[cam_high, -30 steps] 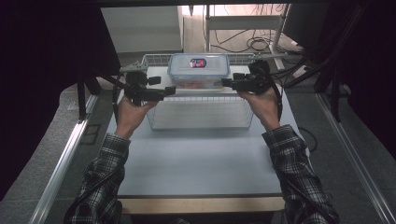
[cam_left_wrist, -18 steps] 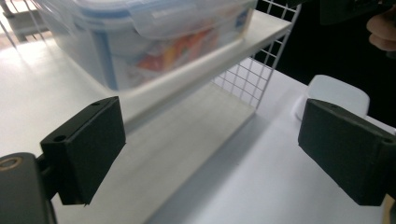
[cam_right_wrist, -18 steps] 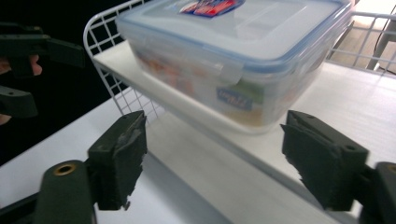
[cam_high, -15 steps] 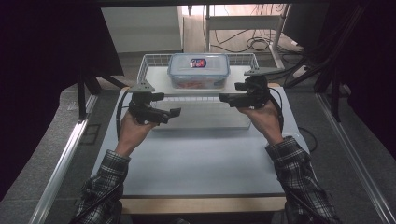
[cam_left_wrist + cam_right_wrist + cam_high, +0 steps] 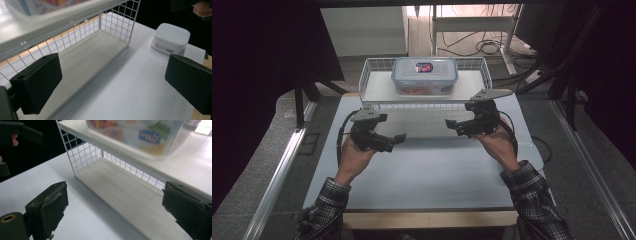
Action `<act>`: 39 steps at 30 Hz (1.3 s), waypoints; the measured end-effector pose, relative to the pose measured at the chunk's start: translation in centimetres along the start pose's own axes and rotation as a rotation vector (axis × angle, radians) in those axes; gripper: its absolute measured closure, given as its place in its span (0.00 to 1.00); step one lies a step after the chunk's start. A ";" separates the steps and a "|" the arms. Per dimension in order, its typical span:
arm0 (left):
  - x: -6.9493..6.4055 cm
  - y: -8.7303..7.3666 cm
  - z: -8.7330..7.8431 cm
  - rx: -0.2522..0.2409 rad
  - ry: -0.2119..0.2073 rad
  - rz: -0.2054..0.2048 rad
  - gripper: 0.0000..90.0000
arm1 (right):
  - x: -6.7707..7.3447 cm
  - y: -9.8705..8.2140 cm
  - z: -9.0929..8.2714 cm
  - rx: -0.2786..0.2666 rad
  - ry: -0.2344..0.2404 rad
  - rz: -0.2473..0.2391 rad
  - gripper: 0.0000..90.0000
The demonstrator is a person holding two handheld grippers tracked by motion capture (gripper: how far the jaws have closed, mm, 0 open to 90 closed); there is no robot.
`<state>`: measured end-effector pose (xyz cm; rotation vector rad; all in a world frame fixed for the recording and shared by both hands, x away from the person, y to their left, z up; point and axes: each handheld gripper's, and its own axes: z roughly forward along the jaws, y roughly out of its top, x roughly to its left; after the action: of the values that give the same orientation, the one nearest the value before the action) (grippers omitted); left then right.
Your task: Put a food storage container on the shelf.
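Note:
A clear food container [image 5: 424, 75] with a blue lid stands on the top shelf of a white wire rack [image 5: 371, 75] at the table's far side. The right gripper view shows the container [image 5: 140, 135] from below. Both grippers hover in front of the rack, over the white table [image 5: 427, 170]. My left gripper [image 5: 398, 141] is at the left, my right gripper [image 5: 451, 125] at the right, tips turned toward each other. Their jaws have just been opening and now stand wide with nothing between them, as the left gripper [image 5: 112, 95] and right gripper [image 5: 117, 220] views show.
The rack's lower shelf [image 5: 95, 57] is a bare pale board behind wire mesh. A small white lidded box [image 5: 171, 37] sits on the table near its right edge. Dark floor, metal rails and cables [image 5: 492, 47] surround the table.
Both hands have drawn back from the rack toward the person and sunk lower. The jaws of both grippers stand wider than before. The container has stayed on the top shelf.

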<state>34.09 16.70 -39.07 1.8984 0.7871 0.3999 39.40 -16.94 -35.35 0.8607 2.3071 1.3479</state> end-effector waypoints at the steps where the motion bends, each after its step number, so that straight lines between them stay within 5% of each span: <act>1: -0.1 -0.2 0.0 0.002 0.006 0.001 0.01 | 0.1 -0.3 -0.1 0.005 0.002 -0.003 0.06; 14: -2.3 -3.7 -0.2 0.043 0.050 0.034 0.00 | 1.3 -3.9 -0.9 0.022 0.007 -0.016 0.04; 24: -3.1 -7.0 -0.7 0.014 0.048 -0.005 0.01 | 2.3 -7.0 -1.2 0.033 0.008 -0.020 0.03; 39: -3.9 -11.5 -0.6 0.031 0.092 -0.003 0.01 | 3.1 -11.8 -1.7 0.061 -0.004 0.005 0.03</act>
<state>26.89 17.74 -48.82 1.9180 0.8607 0.4782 32.16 -20.40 -44.69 0.8872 2.3554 1.2833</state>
